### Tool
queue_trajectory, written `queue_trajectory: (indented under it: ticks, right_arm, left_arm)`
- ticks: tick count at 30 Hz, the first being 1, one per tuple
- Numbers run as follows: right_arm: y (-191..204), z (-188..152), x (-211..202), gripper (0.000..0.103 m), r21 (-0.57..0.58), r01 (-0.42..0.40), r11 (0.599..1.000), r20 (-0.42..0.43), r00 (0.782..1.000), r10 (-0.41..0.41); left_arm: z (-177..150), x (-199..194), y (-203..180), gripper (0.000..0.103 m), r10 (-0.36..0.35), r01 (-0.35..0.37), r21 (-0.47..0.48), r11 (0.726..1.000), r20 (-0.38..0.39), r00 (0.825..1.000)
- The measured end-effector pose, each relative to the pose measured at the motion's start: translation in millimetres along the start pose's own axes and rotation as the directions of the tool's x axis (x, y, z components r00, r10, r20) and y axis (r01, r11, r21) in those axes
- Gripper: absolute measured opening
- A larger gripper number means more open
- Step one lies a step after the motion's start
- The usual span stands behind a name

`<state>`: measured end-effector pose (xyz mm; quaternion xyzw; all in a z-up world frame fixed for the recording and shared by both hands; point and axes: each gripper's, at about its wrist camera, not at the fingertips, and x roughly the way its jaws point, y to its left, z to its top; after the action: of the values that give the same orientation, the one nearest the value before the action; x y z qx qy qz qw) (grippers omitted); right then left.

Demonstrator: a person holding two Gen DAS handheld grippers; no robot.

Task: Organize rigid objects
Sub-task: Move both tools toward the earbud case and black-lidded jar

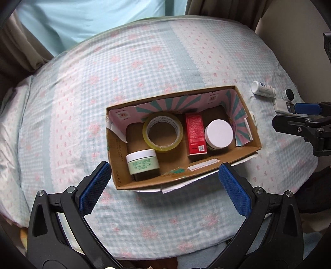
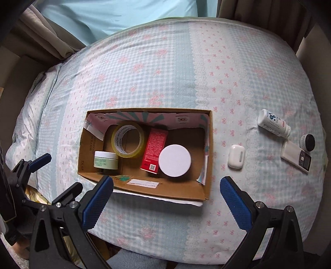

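An open cardboard box (image 1: 246, 153) (image 2: 209, 157) lies on the bed. Inside are a tape roll (image 1: 162, 132) (image 2: 128, 142), a red carton (image 1: 195, 133) (image 2: 154, 152), a white-lidded jar (image 1: 220, 134) (image 2: 174, 160) and a green jar (image 1: 142, 162) (image 2: 106, 159). Right of the box lie a white earbud case (image 2: 236, 156), a white bottle (image 2: 273, 126) (image 1: 263, 88), a small black-lidded jar (image 2: 307, 142) (image 1: 288, 94) and a flat white device (image 2: 295, 158) (image 1: 282, 105). My left gripper (image 1: 164, 184) is open and empty before the box. My right gripper (image 2: 166, 195) is open and empty at the box's near edge.
The bed has a blue checked cover (image 1: 144, 66) with pink bows. Curtains (image 2: 53, 39) and a light blue panel (image 1: 82, 18) stand behind it. The bed edge drops off at the left and right. The right gripper shows at the right edge of the left wrist view (image 1: 304, 115).
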<state>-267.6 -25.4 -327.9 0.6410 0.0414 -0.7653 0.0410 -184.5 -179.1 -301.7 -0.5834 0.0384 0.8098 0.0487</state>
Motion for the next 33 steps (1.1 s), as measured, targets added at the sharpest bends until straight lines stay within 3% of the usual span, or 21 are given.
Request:
queue_trajectory:
  ticks: [9,18,25,33]
  right_arm:
    - [-104.2,-25.2,-49.8,0.103,0.004,0.066,0.998,0.071,0.995,-0.066]
    - [-222.3,-34.2,-59.9,0.103,0.046,0.089,0.995,0.081,0.992,-0.093]
    - [-290.3,-20.2,-46.6,0.103,0.066,0.096,0.993,0.073,0.992,-0.101]
    - [-347.6,-9.5,-1.1,0.103,0.064,0.098,0.993,0.019,0.995,-0.099]
  left_arm:
    - [3.2,-35.6,-88.5,0.103,0.034,-0.027,-0.105,0.994,0.067,0.997]
    - [24.0,-27.4,-190.7,0.103,0.026,-0.016,-0.112,0.994,0.086,0.996]
    - [37.1,7.3,-249.7,0.103,0.049,-0.042,-0.123,0.991,0.049,0.998]
    - [40.1,70.6,-288.4,0.103,0.037,-0.042,-0.136,0.990,-0.034,0.999]
